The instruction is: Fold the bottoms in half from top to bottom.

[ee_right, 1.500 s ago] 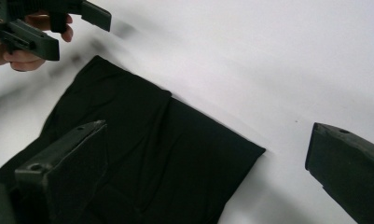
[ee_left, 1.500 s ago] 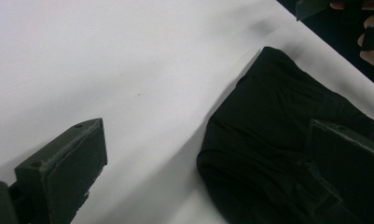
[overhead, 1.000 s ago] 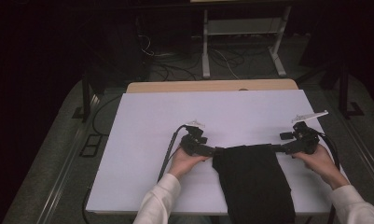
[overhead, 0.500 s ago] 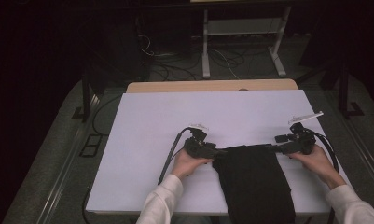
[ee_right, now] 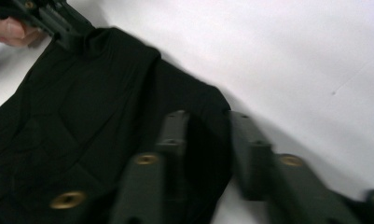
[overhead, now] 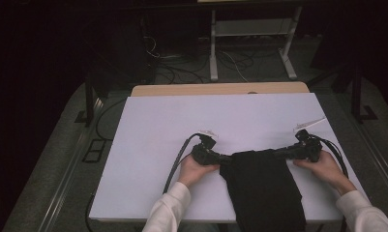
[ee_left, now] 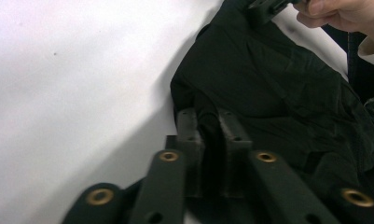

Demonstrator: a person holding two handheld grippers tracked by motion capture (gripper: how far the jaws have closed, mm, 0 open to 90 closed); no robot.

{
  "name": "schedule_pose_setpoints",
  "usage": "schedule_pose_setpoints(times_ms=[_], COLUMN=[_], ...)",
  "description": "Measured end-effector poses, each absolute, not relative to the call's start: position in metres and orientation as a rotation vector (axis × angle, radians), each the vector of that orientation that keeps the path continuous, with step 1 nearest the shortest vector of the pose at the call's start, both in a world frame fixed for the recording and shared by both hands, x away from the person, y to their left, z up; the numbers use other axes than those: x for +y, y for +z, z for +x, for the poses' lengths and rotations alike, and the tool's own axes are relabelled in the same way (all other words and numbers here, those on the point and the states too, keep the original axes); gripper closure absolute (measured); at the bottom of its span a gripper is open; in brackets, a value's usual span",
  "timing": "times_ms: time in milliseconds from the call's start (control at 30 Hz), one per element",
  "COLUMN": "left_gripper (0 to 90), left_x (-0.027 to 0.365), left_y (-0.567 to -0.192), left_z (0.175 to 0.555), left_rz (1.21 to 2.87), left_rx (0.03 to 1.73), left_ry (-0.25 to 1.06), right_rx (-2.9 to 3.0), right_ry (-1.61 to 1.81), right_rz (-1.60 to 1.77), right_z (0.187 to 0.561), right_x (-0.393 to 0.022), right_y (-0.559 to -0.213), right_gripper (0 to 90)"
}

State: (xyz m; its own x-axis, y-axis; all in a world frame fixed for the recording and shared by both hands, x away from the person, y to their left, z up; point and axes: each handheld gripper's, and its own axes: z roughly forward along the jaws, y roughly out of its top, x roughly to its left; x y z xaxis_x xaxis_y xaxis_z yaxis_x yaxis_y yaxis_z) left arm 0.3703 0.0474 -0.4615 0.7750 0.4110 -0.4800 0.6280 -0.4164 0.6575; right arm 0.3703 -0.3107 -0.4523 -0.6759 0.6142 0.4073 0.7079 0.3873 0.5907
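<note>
**Both grippers are taking hold of the garment's far corners**

A person is working at the white table [overhead: 157,145] with a two-jaw gripper in each hand. A black garment [overhead: 264,188] is lying in the lower middle of the high view, its far edge stretched between the two tools and its near end hanging off the table's bottom edge.

The left gripper [overhead: 219,158], at the lower centre-left of the high view, is biting the garment's left far corner. In the left gripper view its jaws have just been closing and are now standing close together at the centre bottom, with a fold of black cloth [ee_left: 268,84] pinched between them.

The right gripper [overhead: 284,153], lower right of the high view, is reaching the opposite corner. Its jaws have also just been closing; in the right gripper view, which is blurred, the garment's edge [ee_right: 82,102] is lying between them, but a gap is still showing beside the right jaw, so I cannot tell whether the cloth is truly clamped.

This looks like the grasping step before a lift, spread or fold. The next move probably calls for both grips to be firm and for both hands to be moving together, keeping the far edge taut, so that neither corner is slipping free.
</note>
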Motion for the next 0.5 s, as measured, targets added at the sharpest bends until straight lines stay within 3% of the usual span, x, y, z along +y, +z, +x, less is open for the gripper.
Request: schedule_pose_setpoints(times_ms=[33,100,500], left_gripper=[83.0,83.5,84.5], left_x=[0.048,0.050,0.072], left_y=[-0.462,-0.462,-0.445], left_z=[0.371,0.372,0.374], left_rz=[2.066,2.055,2.027], left_rx=[0.772,0.782,0.807], left_ry=[-0.313,-0.324,-0.242], right_rx=[-2.508,-2.488,-2.475], right_ry=[-1.155,-1.151,-1.196], right_rz=[-1.207,-1.229,-1.307], right_z=[0.370,0.371,0.373], right_x=[-0.311,-0.312,-0.302], right_y=[-0.453,-0.453,-0.446], right_gripper=[80.8,84.0,85.8])
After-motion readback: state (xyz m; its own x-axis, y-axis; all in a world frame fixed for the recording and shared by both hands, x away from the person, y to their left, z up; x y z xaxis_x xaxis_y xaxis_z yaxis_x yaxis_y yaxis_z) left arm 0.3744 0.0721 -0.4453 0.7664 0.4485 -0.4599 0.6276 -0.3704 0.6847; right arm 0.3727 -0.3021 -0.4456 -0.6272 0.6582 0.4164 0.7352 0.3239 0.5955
